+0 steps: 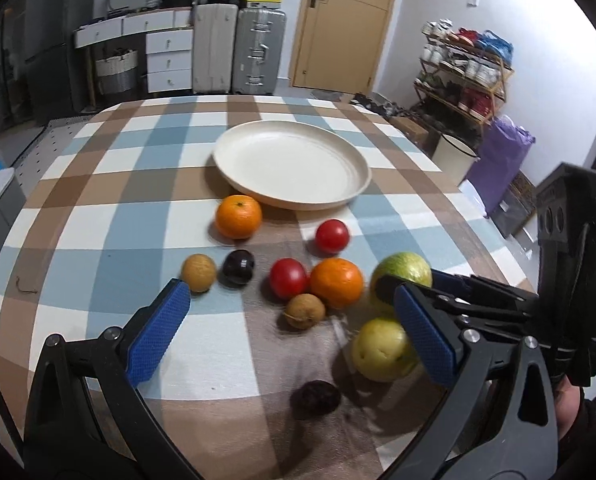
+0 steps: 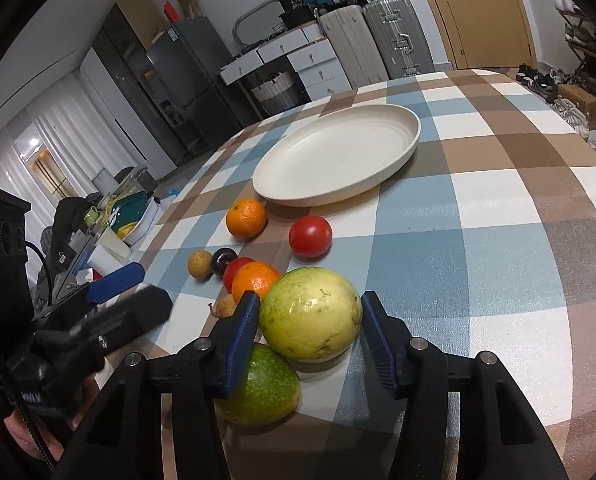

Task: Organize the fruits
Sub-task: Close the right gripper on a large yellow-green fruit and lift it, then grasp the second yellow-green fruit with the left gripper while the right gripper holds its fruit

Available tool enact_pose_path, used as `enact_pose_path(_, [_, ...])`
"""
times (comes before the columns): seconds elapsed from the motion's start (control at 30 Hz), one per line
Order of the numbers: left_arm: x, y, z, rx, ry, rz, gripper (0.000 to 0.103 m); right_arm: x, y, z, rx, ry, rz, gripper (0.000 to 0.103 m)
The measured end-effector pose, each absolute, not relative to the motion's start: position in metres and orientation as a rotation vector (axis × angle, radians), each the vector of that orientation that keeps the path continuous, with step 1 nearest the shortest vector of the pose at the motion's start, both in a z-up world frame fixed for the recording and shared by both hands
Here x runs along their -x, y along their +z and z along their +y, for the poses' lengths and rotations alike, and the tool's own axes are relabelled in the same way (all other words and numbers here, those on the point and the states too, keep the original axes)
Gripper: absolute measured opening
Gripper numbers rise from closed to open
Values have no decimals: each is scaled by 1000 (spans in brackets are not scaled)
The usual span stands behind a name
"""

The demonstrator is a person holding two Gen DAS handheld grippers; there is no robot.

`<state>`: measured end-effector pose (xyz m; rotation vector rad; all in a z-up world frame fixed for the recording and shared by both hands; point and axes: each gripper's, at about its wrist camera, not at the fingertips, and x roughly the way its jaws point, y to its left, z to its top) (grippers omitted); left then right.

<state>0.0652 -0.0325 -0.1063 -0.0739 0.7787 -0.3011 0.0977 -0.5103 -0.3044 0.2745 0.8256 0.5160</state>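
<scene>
Closest in, the right gripper (image 2: 306,322) has its two blue pads (image 2: 241,344) pressed against either side of a yellow-green guava (image 2: 310,314), gripping it just above the checked cloth of the desk (image 2: 498,240). That guava is slightly egg-shaped, and its long axis runs across the gripper from one pad to the other, roughly level. Right under the left-hand pad lies a second, greener guava (image 2: 265,388), resting on the cloth and touching the held one from below.

Off to the side the left gripper (image 1: 293,332) hangs over the fruit with its jaws wide apart and nothing between the pads; a dark plum (image 1: 315,398) sits on the cloth beneath it.

Further out is a loose cluster: a brown longan (image 1: 304,311) touching an orange (image 1: 336,283), a red tomato (image 1: 288,278) just beside that, then a second dark plum (image 1: 238,267) and another longan (image 1: 198,273) out towards the left. Beyond them stand a second tomato (image 1: 332,235) and a second orange (image 1: 238,216), this one with its stem end pointing up, just beside the rim of the cream plate (image 1: 225,160).

Farthest back, past the desk edge, are two suitcases (image 1: 237,52), a white chest of drawers (image 1: 167,60), a wooden door (image 1: 346,20) and a shoe rack (image 1: 466,68).
</scene>
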Motion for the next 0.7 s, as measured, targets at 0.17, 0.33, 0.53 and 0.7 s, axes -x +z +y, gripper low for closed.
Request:
enact_pose_path(0.17, [-59, -107, -45, 51, -336, 793, 98, -92, -300, -514, -284, 510, 788, 53])
enact_pose_path(0.33, [-55, -108, -52, 37, -359, 814, 97, -93, -299, -524, -309, 495, 777, 53])
enact_pose_path(0.53, [-51, -111, -61, 14, -393, 829, 97, -93, -295, -535, -333, 478, 756, 53])
enact_pose_path(0.7, [-50, -115, -68, -6, -427, 852, 97, -93, -291, -548, -354, 459, 730, 53])
